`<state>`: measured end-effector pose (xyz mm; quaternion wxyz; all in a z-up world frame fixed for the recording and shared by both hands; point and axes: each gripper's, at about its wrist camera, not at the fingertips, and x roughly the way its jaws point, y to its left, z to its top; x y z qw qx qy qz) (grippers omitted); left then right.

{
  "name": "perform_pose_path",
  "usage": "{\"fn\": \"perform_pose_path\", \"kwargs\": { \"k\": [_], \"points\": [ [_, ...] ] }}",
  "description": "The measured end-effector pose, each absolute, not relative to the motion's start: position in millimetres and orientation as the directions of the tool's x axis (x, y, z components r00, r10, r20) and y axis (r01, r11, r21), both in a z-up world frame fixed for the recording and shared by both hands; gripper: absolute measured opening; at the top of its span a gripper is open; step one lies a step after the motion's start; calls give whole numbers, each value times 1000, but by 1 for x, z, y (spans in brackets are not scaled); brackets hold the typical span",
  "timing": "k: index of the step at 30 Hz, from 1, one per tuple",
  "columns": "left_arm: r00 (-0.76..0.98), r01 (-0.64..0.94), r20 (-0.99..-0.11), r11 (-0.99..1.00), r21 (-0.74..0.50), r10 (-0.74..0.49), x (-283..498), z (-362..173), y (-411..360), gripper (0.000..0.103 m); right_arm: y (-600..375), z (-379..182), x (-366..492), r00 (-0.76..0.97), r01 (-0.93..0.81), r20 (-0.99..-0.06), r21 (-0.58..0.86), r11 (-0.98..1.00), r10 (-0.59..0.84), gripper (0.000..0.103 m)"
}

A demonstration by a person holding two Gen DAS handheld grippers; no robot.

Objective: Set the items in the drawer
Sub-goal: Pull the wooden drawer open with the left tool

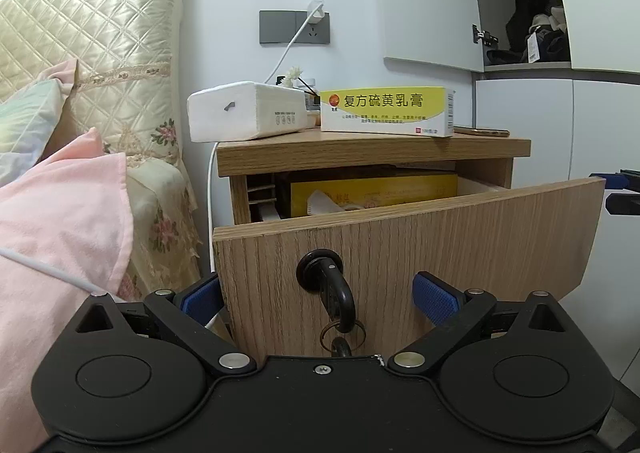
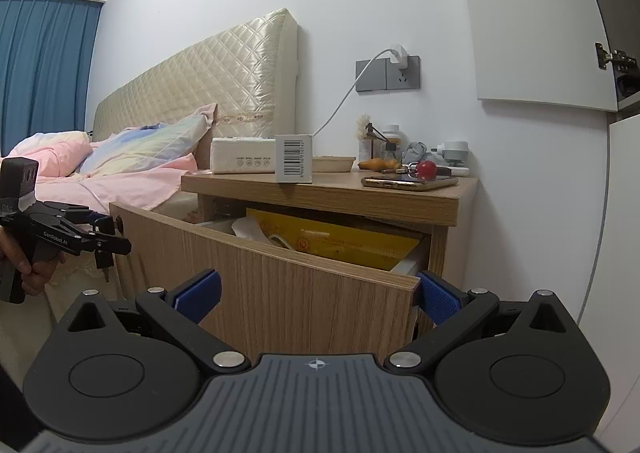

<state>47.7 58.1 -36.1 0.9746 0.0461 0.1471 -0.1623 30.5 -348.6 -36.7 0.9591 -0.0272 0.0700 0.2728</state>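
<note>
Left view: my left tongs [image 1: 318, 295] sat low and very close to the drawer front [image 1: 400, 253], facing it square, the key [image 1: 338, 305] between the blue pads.
Right view: my right tongs [image 2: 318, 295] looked from the drawer's right corner, angled left toward the bed [image 2: 120, 173], a little further back.
Shared: both saw the open drawer, the yellow box [image 1: 374, 191] inside it, the tabletop [image 2: 340, 189] and the wall socket [image 2: 388, 73].
Cross-sight: the right view caught my left tongs at the key.

The yellow-and-white box [image 1: 387, 111] on the nightstand reads "复方硫黄乳膏". The left gripper [image 2: 105, 233] bears "GenRobot.AI" along its side and "DAS" on its body.
</note>
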Motion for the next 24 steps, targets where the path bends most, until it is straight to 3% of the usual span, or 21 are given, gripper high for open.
{"fn": "perform_pose_path", "kwargs": {
  "k": [24],
  "points": [
    [884,339,-346,941,14,-313,20,-31,63,98,-347,-38,-6,847,-512,-183,-25,859,500,103]
  ]
}}
